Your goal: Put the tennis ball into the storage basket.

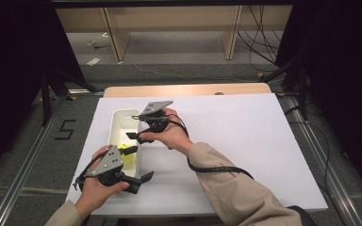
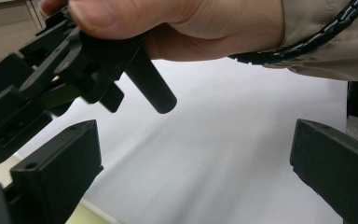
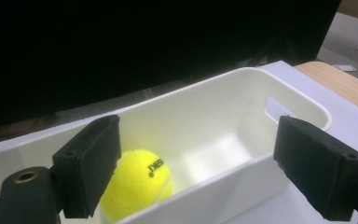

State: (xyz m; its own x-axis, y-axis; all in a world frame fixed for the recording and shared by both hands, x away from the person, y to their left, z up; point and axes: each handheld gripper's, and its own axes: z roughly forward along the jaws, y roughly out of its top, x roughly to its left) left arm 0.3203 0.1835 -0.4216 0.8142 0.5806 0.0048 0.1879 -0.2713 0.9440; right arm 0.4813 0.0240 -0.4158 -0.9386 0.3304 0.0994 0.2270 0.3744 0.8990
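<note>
Right gripper (image 3: 196, 172) gapes wide and empty above the tennis ball (image 3: 137, 182) in the white bin (image 3: 223, 100).
Light, springy, fuzzy ball: pinch it across its middle; left gripper (image 1: 136, 165) at 7 o'clock, also wide.

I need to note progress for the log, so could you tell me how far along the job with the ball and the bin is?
Done: the tennis ball lies inside the white bin. In hand: nothing; the right gripper is open beside the bin, and the left gripper is open and empty. What is left cannot be told from these views.
</note>
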